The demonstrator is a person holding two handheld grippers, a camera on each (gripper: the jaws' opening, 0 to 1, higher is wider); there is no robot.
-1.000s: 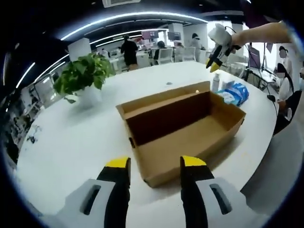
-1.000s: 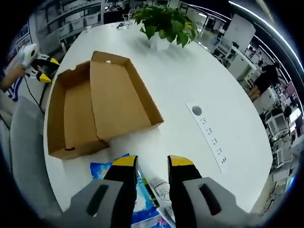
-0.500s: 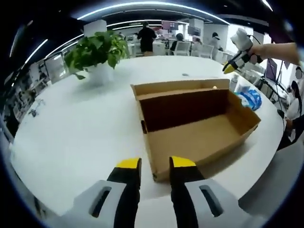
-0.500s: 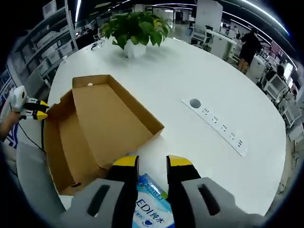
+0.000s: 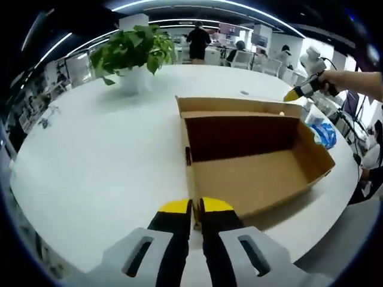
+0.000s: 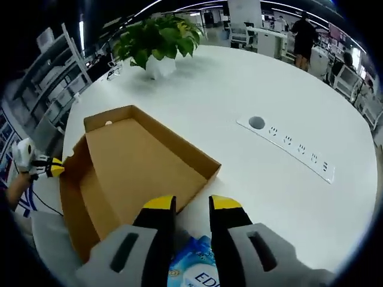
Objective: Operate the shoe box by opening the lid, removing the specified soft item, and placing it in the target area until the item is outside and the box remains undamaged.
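While the left gripper view looks across a white desk (image 5: pixel 90 155), the left tongs (image 5: pixel 195 207) stand with their yellow tips nearly pressed together at the near corner of an open cardboard box (image 5: pixel 251 173); whether they pinch the box wall I cannot tell. The box shows a bare brown floor, and its lid (image 5: pixel 233 106) stands up along the far side. Beyond the box's right end lies a blue and white soft pack (image 5: pixel 325 133). Above it the right tongs (image 5: pixel 293 94) come in from the right, held in a hand (image 5: pixel 335 81). A potted plant (image 5: pixel 133 51) stands at the far left of the desk, with people in an office behind.

In the right gripper view the right tongs (image 6: pixel 188 204) are slightly spread, hovering over the blue pack (image 6: pixel 194 272), which lies on the desk just beside the box (image 6: pixel 137 173), outside it. The tongs hold nothing. The left tongs (image 6: pixel 55 170) show at the box's left edge. A power strip (image 6: pixel 294 149) is set in the desk to the right, and the plant (image 6: pixel 157 39) stands beyond the box.
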